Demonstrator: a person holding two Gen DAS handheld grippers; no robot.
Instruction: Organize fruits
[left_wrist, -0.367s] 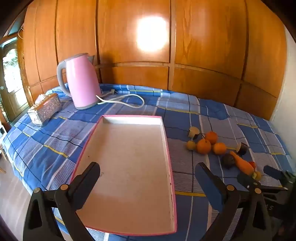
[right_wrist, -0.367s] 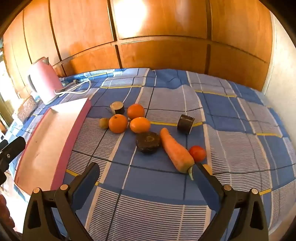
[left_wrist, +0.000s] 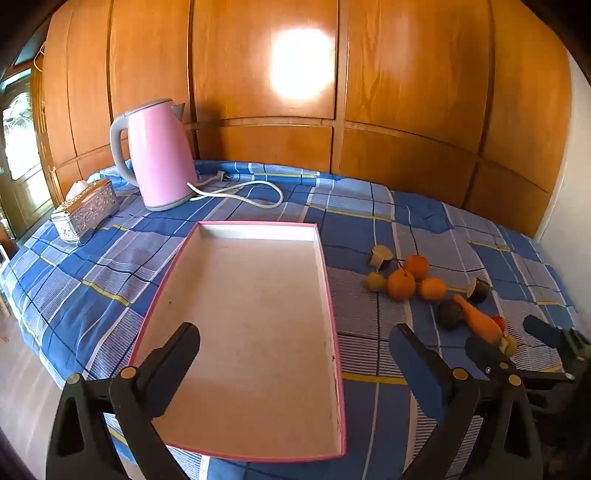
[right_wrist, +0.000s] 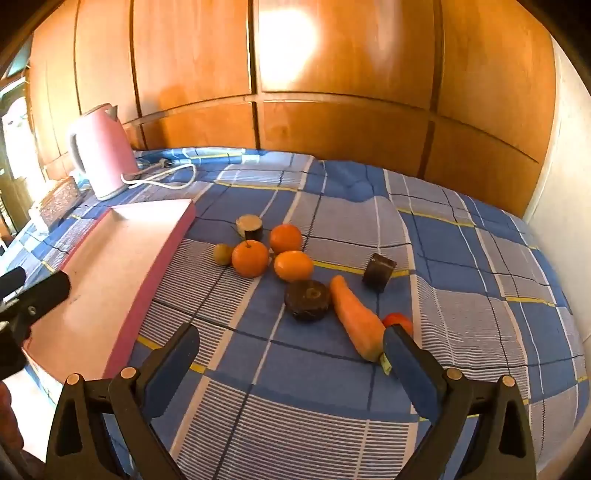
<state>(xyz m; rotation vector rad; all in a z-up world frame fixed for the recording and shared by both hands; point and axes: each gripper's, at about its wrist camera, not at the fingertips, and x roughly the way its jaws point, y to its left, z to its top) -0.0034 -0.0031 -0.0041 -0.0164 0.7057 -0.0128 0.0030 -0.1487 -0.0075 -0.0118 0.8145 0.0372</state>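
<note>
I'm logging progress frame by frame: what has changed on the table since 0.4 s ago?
Little: the right gripper has edged forward, so its right finger now covers the carrot tip and part of the tomato. Nothing was grasped or released. The left gripper stays open over the empty pink tray; the oranges are unmoved.

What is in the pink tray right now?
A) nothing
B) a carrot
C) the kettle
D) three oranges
A: the tray shows only its bare white floor, while the oranges and carrot lie on the cloth beside it and the kettle stands behind it.
</note>
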